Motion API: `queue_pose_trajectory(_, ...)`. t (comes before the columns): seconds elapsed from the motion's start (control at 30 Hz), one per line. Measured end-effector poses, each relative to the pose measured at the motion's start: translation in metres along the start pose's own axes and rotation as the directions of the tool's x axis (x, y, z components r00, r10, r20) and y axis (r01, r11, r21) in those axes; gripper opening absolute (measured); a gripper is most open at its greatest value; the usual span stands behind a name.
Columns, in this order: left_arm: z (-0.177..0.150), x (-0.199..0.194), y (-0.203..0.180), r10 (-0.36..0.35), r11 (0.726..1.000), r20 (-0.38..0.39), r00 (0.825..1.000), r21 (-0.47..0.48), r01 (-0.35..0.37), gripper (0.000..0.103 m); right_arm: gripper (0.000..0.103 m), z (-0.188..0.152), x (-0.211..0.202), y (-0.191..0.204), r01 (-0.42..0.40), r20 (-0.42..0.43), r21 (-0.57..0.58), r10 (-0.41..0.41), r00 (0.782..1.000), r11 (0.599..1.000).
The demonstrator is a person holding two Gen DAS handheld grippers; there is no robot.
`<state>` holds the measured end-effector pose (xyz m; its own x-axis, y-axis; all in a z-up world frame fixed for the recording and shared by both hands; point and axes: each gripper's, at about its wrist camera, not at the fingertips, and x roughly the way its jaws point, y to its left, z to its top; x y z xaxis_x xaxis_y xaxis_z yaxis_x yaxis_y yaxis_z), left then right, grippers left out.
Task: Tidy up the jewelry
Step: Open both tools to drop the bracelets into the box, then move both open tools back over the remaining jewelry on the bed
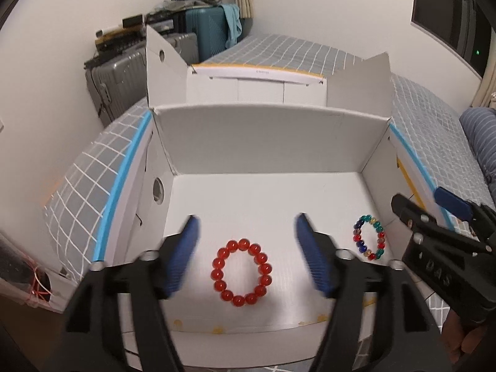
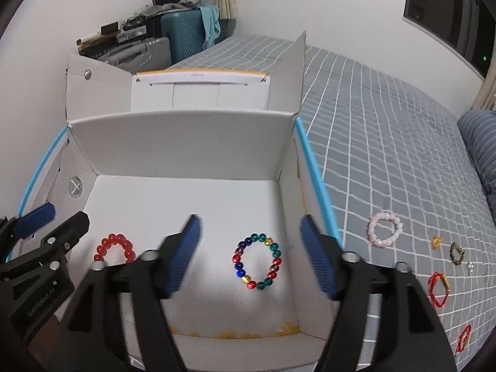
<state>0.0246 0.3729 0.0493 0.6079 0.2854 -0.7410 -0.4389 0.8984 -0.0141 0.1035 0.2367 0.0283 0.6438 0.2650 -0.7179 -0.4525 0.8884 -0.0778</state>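
red bead bracelet [image 1: 242, 271] lies flat on the white floor of the open cardboard box [image 1: 266, 142], toward the box's left side. multicoloured bead bracelet [image 2: 257, 260] lies flat on the same floor, toward the right wall; the two are well apart, not touching.

left gripper [image 1: 245, 241] hangs above the red bracelet, blue pads spread wide to either side of it, nothing between them, no contact seen. right gripper [image 2: 248, 238] hangs over the multicoloured bracelet likewise, jaws released and empty. each gripper shows at the edge of the other's view.

outside the box, on the grey grid-pattern bedspread [image 2: 387, 142] to its right: pink bead bracelet [image 2: 384, 228] nearest the box wall; beyond it a small yellow piece [image 2: 436, 241], a dark bead bracelet [image 2: 457, 253], a small pale piece [image 2: 470, 268], a red cord bracelet [image 2: 438, 288] with a gold part, and another red item [image 2: 464, 338] at the frame edge, too blurred to identify.

box flaps stand upright. suitcases [image 1: 161, 59] sit against the far wall.
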Motion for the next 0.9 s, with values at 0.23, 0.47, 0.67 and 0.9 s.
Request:
queue_pose_trajectory(0.23, 0.006, -0.016, -0.025, -0.020, 0.999, 0.053, 0.998, 0.035, 0.018, 0.090, 0.091, 0.002, -0.023, -0.035, 0.043, 0.047, 0.044, -0.045, 0.998, 0.998)
queue_pose_trajectory(0.47, 0.012, -0.030, -0.072, -0.079, 0.995, 0.078, 0.994, 0.066, 0.074, 0.097, 0.094, -0.004, -0.041, -0.091, 0.111, 0.067, 0.097, -0.118, 0.991, 0.989)
queue_pose_trajectory(0.67, 0.011, -0.034, -0.136, -0.153, 0.982, 0.079, 0.985, 0.123, 0.142, 0.097, 0.094, -0.021, -0.051, -0.160, 0.172, 0.051, 0.166, -0.182, 0.982, 0.971)
queue_pose_trajectory(0.9, 0.001, -0.027, -0.216, -0.225, 0.955, 0.051, 0.973, 0.209, 0.210, 0.097, 0.094, -0.043, -0.053, -0.239, 0.241, 0.021, 0.243, -0.254, 0.967, 0.940)
